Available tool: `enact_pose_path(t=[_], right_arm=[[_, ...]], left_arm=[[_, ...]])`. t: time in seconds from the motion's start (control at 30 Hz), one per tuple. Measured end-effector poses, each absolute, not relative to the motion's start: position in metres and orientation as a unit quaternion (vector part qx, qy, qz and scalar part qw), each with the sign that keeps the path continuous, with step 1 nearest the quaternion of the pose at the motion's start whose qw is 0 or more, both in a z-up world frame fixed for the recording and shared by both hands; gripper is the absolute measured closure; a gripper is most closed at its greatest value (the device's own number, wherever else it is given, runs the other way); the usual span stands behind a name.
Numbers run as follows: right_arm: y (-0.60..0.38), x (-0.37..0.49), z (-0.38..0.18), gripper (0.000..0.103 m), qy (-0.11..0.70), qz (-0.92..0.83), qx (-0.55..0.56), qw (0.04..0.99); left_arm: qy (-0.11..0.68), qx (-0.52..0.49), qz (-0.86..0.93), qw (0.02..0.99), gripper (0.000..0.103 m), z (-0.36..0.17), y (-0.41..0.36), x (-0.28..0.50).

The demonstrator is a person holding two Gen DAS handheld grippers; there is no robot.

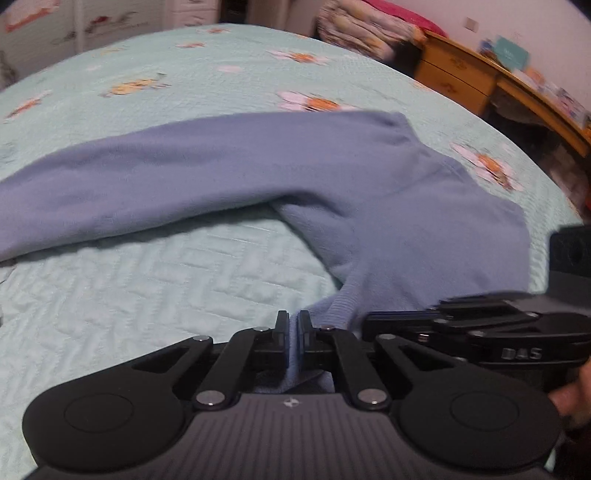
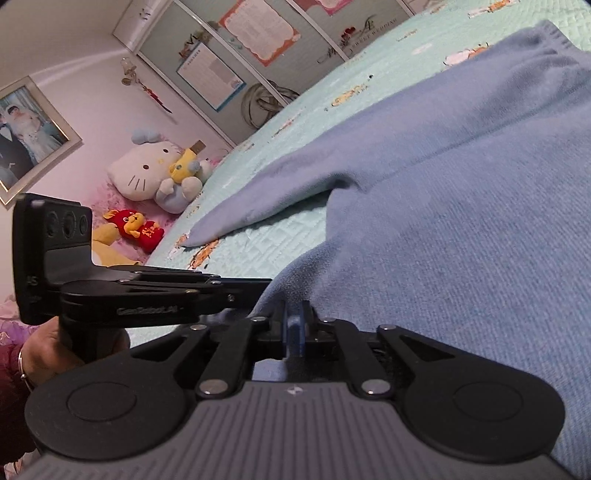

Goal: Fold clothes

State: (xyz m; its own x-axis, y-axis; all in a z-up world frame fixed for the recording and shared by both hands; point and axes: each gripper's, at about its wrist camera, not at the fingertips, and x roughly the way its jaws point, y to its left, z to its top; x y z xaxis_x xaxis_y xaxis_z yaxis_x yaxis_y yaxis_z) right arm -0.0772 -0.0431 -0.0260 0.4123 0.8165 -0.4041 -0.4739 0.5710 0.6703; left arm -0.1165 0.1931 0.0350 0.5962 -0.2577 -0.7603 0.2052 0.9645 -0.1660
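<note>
Lying across a mint quilt (image 1: 129,295) with printed flowers, the blue sweater (image 1: 229,166) has one sleeve stretched out to the left in the left wrist view, its ribbed hem drawn toward the camera. The left gripper (image 1: 293,328) has its fingers nearly together, pinching a fold of that hem between the pads. The right gripper (image 2: 294,325) likewise has its fingers narrow, clamped on a tab of the same blue knit. Each view catches the other tool: in the left view the right gripper's black linkage comes in from the right edge, stamped with letters that read roughly "DAS", with a hand (image 1: 570,398) partly seen behind it. In the right view the left gripper enters from the left, marked "GenRobot.AI", held by a hand (image 2: 44,350) with a thin bangle and a dark red sleeve. Only the left view shows a wooden desk (image 1: 458,77) with drawers and a heap of folded bedding (image 1: 362,29) beyond the bed. Only the right view shows a white cat plush (image 2: 144,173), a small red plush (image 2: 136,227), a framed photo (image 2: 26,136) on the pink wall, and wardrobe doors (image 2: 280,48) carrying posters whose print is too small to read, plus a decal reading "SWEET WEDDING".
</note>
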Motion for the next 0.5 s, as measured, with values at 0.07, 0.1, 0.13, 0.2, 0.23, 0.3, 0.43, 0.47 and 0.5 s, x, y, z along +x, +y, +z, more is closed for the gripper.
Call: enact_pose_path(t=[0.07,0.1,0.13,0.2,0.23,0.3,0.43,0.47,0.5], right_arm=[[-0.046,-0.078,-0.025,0.091,0.359,0.39,0.241,0.813],[-0.048,-0.077,-0.025,0.091,0.359,0.387,0.244,0.813],[-0.049,-0.077,-0.025,0.091,0.359,0.385,0.247,0.813],[-0.048,-0.076,-0.025,0.091,0.361,0.385,0.247,0.813],[-0.048,-0.076,-0.025,0.089,0.361,0.386,0.245,0.813],[-0.046,-0.076,-0.025,0.087,0.361,0.388,0.242,0.813],[-0.046,-0.075,-0.027,0.087,0.363,0.389,0.244,0.811],[-0.046,-0.075,-0.027,0.086,0.364,0.39,0.245,0.81],[-0.046,-0.075,-0.027,0.086,0.364,0.391,0.246,0.809]], left_arm=[[0.428,-0.067,-0.115,0.894,0.097,0.032,0.202,-0.117],[0.427,-0.087,-0.11,0.893,0.097,0.031,0.206,-0.116],[0.426,-0.106,-0.105,0.892,0.097,0.031,0.209,-0.115],[0.423,-0.149,-0.092,0.889,0.096,0.031,0.216,-0.112],[0.416,-0.173,-0.076,0.889,0.096,0.032,0.222,-0.109],[0.4,-0.219,-0.038,0.889,0.097,0.034,0.237,-0.101],[0.404,-0.335,-0.04,0.85,0.09,0.019,0.26,-0.077],[0.407,-0.358,-0.042,0.84,0.088,0.014,0.261,-0.071],[0.406,-0.376,-0.042,0.832,0.085,0.009,0.262,-0.066]])
